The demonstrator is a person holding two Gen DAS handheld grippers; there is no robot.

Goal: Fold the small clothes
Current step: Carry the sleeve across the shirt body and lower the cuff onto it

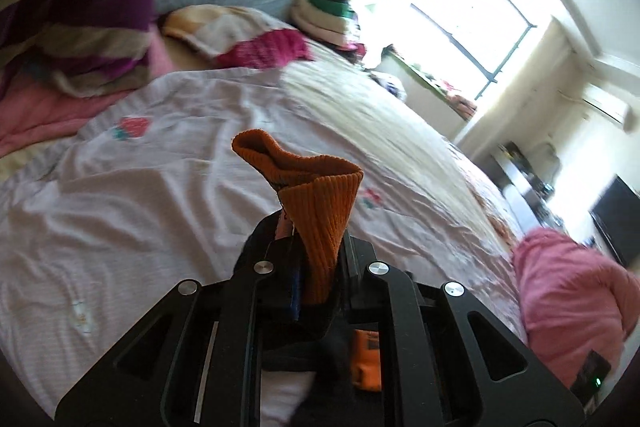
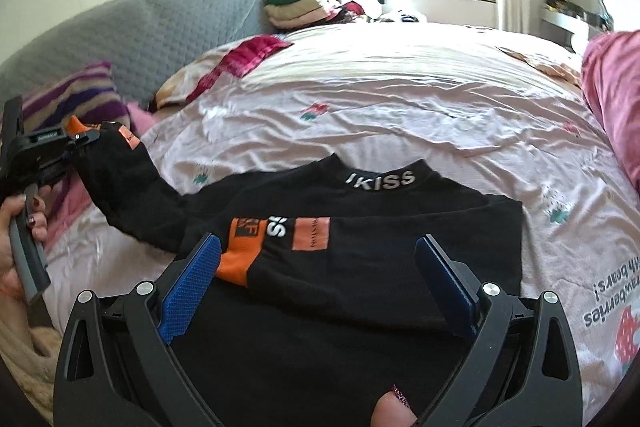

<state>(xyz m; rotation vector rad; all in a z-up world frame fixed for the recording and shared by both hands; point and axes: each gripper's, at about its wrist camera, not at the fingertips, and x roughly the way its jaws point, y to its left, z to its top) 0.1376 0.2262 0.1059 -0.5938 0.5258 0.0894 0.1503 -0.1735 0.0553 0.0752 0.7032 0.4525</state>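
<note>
Visibly, left hand-held gripper [image 1: 316,251] pinching ribbed orange cuff [image 1: 308,179], right hand-held gripper [image 2: 316,275] wide over black top [image 2: 400,211]

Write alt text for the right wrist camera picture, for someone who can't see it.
A black top with orange patches lies on a pink bedsheet, one sleeve folded across it. The open right gripper hovers over it, while the left gripper, at the left edge, grips the other sleeve's orange cuff.

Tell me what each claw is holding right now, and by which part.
The left claw is shut on the black top, gripping its orange sleeve cuff. The right claw is open over the top and holds nothing.
</note>
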